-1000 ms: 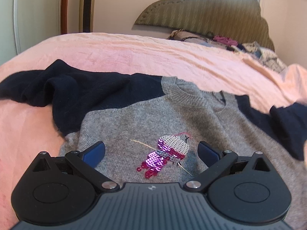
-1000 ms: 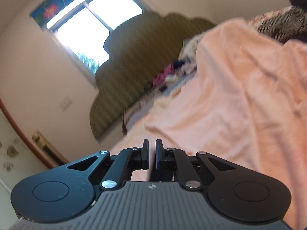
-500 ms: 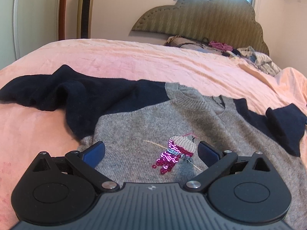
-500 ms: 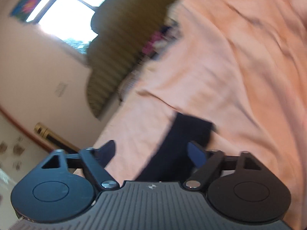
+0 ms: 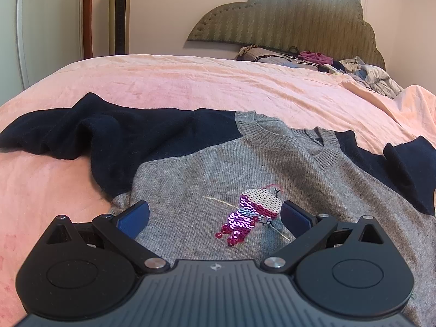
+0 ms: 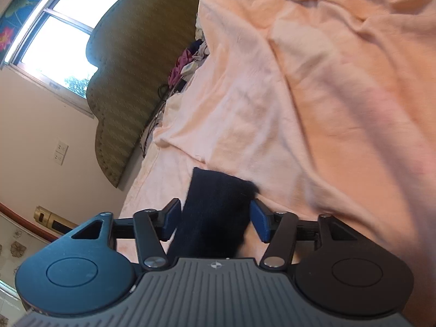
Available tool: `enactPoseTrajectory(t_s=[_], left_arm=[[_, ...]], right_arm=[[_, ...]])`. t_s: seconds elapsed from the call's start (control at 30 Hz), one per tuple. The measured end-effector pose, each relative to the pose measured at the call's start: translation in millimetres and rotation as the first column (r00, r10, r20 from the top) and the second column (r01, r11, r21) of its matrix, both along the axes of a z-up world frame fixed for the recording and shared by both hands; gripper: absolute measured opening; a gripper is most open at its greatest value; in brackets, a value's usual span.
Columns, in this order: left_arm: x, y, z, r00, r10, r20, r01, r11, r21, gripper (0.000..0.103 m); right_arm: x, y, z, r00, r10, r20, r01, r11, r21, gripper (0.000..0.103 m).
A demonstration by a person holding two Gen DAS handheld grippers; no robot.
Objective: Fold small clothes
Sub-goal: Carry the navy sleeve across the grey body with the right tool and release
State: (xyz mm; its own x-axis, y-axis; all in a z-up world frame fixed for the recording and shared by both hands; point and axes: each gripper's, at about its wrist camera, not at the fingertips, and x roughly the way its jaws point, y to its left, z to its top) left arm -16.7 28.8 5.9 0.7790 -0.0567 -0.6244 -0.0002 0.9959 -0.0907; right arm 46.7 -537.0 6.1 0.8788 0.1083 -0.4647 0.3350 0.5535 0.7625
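Observation:
A small grey sweater (image 5: 207,174) with navy sleeves and a pink sequin figure (image 5: 250,212) lies face up on the pink bedspread (image 5: 190,81). Its left sleeve (image 5: 81,133) spreads out crumpled to the left; its right sleeve (image 5: 408,160) is bent near the right edge. My left gripper (image 5: 215,215) is open and empty, low over the sweater's chest. My right gripper (image 6: 215,220) is open, tilted, its fingers on either side of the navy sleeve cuff (image 6: 218,207), which lies on the bed between them.
An olive padded headboard (image 5: 299,19) stands at the far end of the bed, with a heap of clothes (image 5: 362,70) and cables in front of it. A gold tower fan (image 5: 120,13) and a wall stand far left. A peach blanket (image 6: 340,81) is rumpled on the right.
My right gripper was shut a second ago, then opened, and the navy cuff now lies between its fingers. My left gripper stayed open and drew back a little from the sweater.

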Motion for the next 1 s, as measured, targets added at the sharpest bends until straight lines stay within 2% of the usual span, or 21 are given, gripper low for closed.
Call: enactPoseTrajectory(t_s=[0.1, 0.23, 0.27, 0.33, 0.4, 0.47, 0.57, 0.63, 0.7, 0.8, 0.83, 0.87, 0.9, 0.93, 0.97, 1.0], left_arm=[[0.0, -0.2, 0.0, 1.0, -0.001, -0.002, 0.001, 1.0, 0.006, 0.103], [-0.1, -0.5, 0.1, 1.0, -0.001, -0.001, 0.001, 1.0, 0.006, 0.103], [-0.1, -0.5, 0.2, 1.0, 0.0, -0.001, 0.0, 1.0, 0.004, 0.103], [-1.0, 1.3, 0.6, 1.0, 0.0, 0.004, 0.0, 1.0, -0.006, 0.103], [-1.9, 4.9, 1.7, 1.0, 0.001, 0.015, -0.001, 0.999, -0.033, 0.103], [-5.2, 12.8, 4.8, 0.999, 0.006, 0.038, -0.002, 0.997, -0.083, 0.103], [-13.3, 30.4, 17.2, 0.997, 0.017, 0.081, -0.001, 0.981, -0.191, 0.103], [-18.8, 46.6, 28.8, 0.993, 0.027, 0.113, 0.005, 0.962, -0.272, 0.103], [-25.0, 64.4, 41.6, 0.987, 0.056, 0.152, 0.0, 0.938, -0.347, 0.103], [-32.5, 88.0, 56.7, 0.972, 0.119, 0.205, -0.029, 0.917, -0.397, 0.103], [-32.7, 93.2, 60.0, 0.968, 0.136, 0.211, -0.044, 0.92, -0.389, 0.103], [-33.6, 97.2, 61.8, 0.967, 0.145, 0.211, -0.056, 0.924, -0.378, 0.103], [-35.0, 100.9, 62.2, 0.967, 0.148, 0.206, -0.062, 0.926, -0.373, 0.103], [-36.1, 103.9, 61.6, 0.969, 0.144, 0.199, -0.06, 0.925, -0.375, 0.103], [-36.8, 105.4, 60.3, 0.972, 0.131, 0.195, -0.048, 0.923, -0.382, 0.103], [-37.4, 105.9, 58.9, 0.975, 0.112, 0.193, -0.029, 0.92, -0.39, 0.103]], right_arm=[[7.1, 3.5, -0.3, 0.999, 0.017, -0.03, -0.017, 1.0, -0.023, 0.064], [31.0, 13.5, -3.7, 0.999, 0.034, -0.026, -0.035, 0.999, -0.029, 0.07], [35.8, 16.4, -4.8, 0.999, 0.03, -0.016, -0.031, 0.999, -0.039, 0.068], [45.0, 21.8, -7.5, 0.998, 0.046, -0.037, -0.048, 0.997, -0.065, 0.013], [42.0, 29.2, -2.0, 0.999, 0.034, -0.027, -0.037, 0.992, -0.118, 0.014], [26.3, 35.9, 12.8, 0.998, 0.037, 0.06, -0.031, 0.994, -0.103, 0.014], [5.1, 74.9, 52.0, 0.973, 0.14, 0.184, -0.113, 0.982, -0.149, 0.014], [1.3, 126.4, 70.1, 0.927, 0.294, 0.234, -0.263, 0.952, -0.155, 0.014], [5.0, 192.5, 75.7, 0.852, 0.459, 0.252, -0.43, 0.888, -0.161, 0.014], [14.6, 299.6, 58.8, 0.705, 0.658, 0.266, -0.663, 0.744, -0.082, 0.016], [16.1, 332.0, 50.3, 0.655, 0.707, 0.266, -0.724, 0.688, -0.046, 0.019], [16.3, 359.6, 42.6, 0.616, 0.748, 0.248, -0.769, 0.639, -0.02, 0.027], [15.5, 376.6, 37.5, 0.595, 0.772, 0.224, -0.792, 0.61, 0.002, 0.048], [13.0, 382.8, 34.8, 0.59, 0.779, 0.214, -0.8, 0.6, 0.02, 0.057], [9.6, 377.9, 34.7, 0.595, 0.772, 0.224, -0.795, 0.606, 0.027, 0.065], [5.9, 364.1, 36.8, 0.616, 0.749, 0.244, -0.777, 0.629, 0.033, 0.066]])
